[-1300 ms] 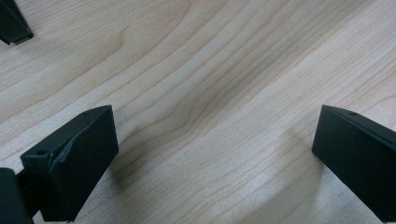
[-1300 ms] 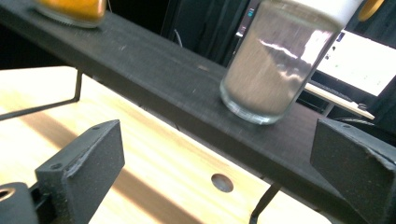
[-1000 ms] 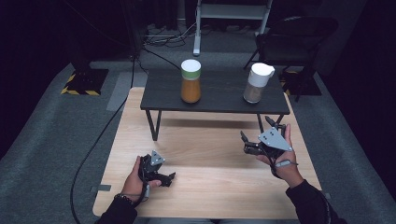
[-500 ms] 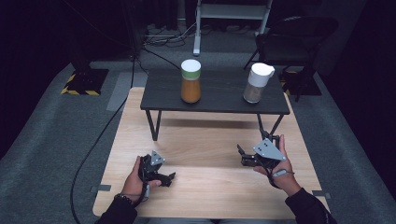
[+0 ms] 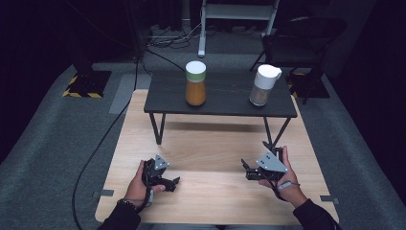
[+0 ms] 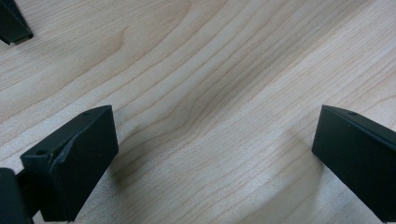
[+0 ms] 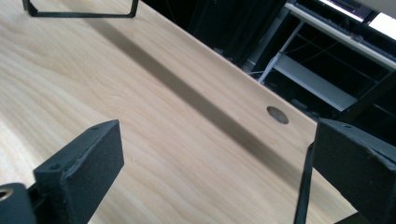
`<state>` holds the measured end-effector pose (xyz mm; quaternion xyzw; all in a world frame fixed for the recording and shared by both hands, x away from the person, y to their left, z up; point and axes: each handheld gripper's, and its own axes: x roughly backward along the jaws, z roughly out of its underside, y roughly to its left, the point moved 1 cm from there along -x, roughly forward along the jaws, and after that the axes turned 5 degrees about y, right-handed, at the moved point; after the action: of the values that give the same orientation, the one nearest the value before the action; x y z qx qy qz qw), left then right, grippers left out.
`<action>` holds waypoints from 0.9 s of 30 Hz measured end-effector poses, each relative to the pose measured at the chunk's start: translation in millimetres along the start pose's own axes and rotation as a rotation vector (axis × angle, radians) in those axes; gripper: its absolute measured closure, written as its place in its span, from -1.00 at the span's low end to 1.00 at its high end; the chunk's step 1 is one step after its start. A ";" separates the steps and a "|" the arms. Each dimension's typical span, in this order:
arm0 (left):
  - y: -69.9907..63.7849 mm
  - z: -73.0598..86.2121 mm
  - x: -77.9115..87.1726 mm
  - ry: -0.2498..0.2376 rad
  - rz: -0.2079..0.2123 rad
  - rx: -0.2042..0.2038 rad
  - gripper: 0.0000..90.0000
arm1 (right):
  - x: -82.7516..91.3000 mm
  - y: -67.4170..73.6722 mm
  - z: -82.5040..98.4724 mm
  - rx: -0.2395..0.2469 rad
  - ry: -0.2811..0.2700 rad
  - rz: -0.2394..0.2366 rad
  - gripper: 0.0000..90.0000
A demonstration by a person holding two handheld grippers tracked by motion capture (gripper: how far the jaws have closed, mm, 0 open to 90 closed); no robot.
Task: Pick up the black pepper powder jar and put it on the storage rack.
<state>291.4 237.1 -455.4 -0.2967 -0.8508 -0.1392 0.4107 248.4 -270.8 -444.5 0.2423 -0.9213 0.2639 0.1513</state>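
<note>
Pale wood makes up the low board (image 5: 210,158) where a person rests both hands. The left gripper (image 5: 165,181) lies low on the board, its jaws spread wide with only wood grain between them. The right gripper (image 5: 250,170) hovers just above the board, jaws likewise wide apart and holding nothing. Well beyond them, a small dark table (image 5: 225,103) carries an orange jar (image 5: 195,84) with a white lid and, apart from it, a white-topped jar (image 5: 262,86). Both stand upright and untouched, probably awaiting a reach.
</note>
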 end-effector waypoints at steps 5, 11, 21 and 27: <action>0.1 0.0 0.0 0.000 0.001 0.001 -0.99 | -0.2 0.1 4.7 0.009 0.030 -0.022 -0.94; 0.1 0.0 0.0 0.000 0.001 0.001 -0.99 | -1.2 0.4 10.0 0.015 0.068 -0.046 -0.94; 0.1 0.0 0.0 0.000 0.001 0.001 -0.99 | 1.8 -3.0 20.1 0.006 0.119 -0.084 -0.94; 0.1 0.0 0.0 0.000 0.001 0.000 -0.99 | 5.2 -8.9 27.1 0.006 0.144 -0.112 -0.94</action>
<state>291.5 237.2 -455.4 -0.2971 -0.8506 -0.1388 0.4111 244.7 -294.5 -460.8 0.2744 -0.8923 0.2742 0.2309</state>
